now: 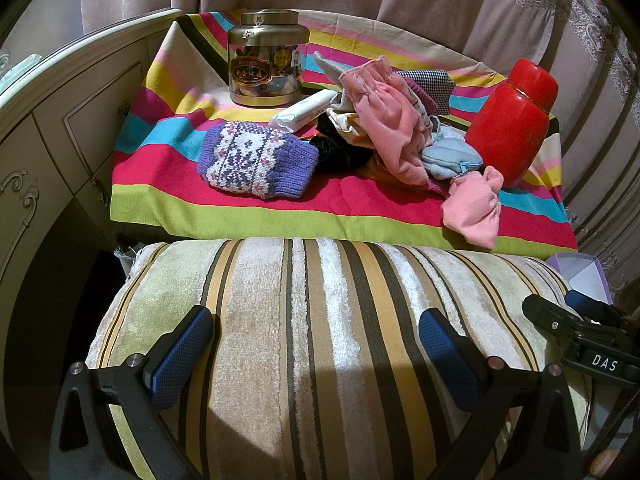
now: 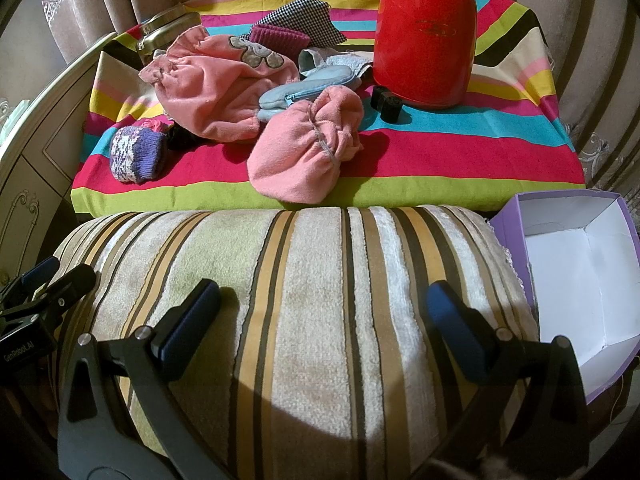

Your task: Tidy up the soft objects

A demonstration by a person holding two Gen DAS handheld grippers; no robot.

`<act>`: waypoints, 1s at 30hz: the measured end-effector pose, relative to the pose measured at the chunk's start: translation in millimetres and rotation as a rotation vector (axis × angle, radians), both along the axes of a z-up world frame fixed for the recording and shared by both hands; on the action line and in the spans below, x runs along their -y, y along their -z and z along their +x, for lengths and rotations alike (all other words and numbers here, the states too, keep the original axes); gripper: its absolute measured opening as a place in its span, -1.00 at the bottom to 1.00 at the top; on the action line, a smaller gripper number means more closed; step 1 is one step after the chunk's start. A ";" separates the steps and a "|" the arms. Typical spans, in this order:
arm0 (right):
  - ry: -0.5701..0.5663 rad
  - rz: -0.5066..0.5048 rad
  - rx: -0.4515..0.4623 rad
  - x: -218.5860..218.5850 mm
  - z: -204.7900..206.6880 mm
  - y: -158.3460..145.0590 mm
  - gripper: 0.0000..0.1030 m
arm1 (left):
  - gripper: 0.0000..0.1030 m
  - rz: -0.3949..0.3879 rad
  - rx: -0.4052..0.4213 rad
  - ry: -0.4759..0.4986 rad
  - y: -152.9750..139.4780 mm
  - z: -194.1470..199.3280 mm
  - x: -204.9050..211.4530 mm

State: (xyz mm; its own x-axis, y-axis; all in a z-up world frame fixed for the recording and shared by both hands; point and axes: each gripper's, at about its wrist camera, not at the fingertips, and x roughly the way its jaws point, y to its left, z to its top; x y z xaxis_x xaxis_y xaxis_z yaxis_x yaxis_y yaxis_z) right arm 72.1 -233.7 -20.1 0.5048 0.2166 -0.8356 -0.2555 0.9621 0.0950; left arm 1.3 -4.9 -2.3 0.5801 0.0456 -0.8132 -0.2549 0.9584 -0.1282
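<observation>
A striped plush cushion (image 1: 320, 320) (image 2: 304, 300) fills the foreground of both views. My left gripper (image 1: 320, 332) is open over its left half and my right gripper (image 2: 324, 300) is open over its right half; whether the pads press into it is unclear. Beyond it, on a striped cloth (image 1: 240, 208), lie a purple knitted piece (image 1: 256, 160) (image 2: 136, 156), a large pink fleece garment (image 1: 392, 120) (image 2: 208, 92), a smaller pink fleece piece (image 1: 474, 208) (image 2: 304, 152), a light blue pouch (image 1: 452, 158) (image 2: 296, 100) and a checked cloth (image 2: 304, 28).
A red canister (image 1: 512, 120) (image 2: 424, 40) stands at the right of the cloth, a metal-lidded jar (image 1: 266, 60) at the back left. A white packet (image 1: 304, 110) lies by the jar. An open purple box (image 2: 580, 256) sits right of the cushion. A cream cabinet (image 1: 60, 120) stands left.
</observation>
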 end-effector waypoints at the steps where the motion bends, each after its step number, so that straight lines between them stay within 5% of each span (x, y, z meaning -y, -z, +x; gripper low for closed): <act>1: 0.000 0.000 0.000 0.0 0.1 0.0 1.00 | 1.00 0.000 0.000 0.000 0.0 0.0 0.0; 20: -0.021 0.014 -0.016 3.4 -0.3 -0.8 1.00 | 1.00 -0.014 -0.055 0.013 2.0 6.1 -0.5; 25: -0.083 0.000 -0.114 1.1 15.9 -0.3 1.00 | 1.00 -0.047 -0.041 0.011 0.6 9.2 -6.7; 30: -0.093 0.043 -0.115 0.4 28.3 -2.8 1.00 | 1.00 -0.120 -0.012 -0.012 -3.3 19.6 -23.0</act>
State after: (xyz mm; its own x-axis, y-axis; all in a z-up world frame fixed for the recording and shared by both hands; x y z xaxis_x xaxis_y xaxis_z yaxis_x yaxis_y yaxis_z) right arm 100.4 -234.0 -17.4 0.3821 0.2947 -0.8758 -0.3279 0.9293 0.1696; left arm 20.9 18.1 1.0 0.5706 -0.0458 -0.8200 -0.2682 0.9333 -0.2388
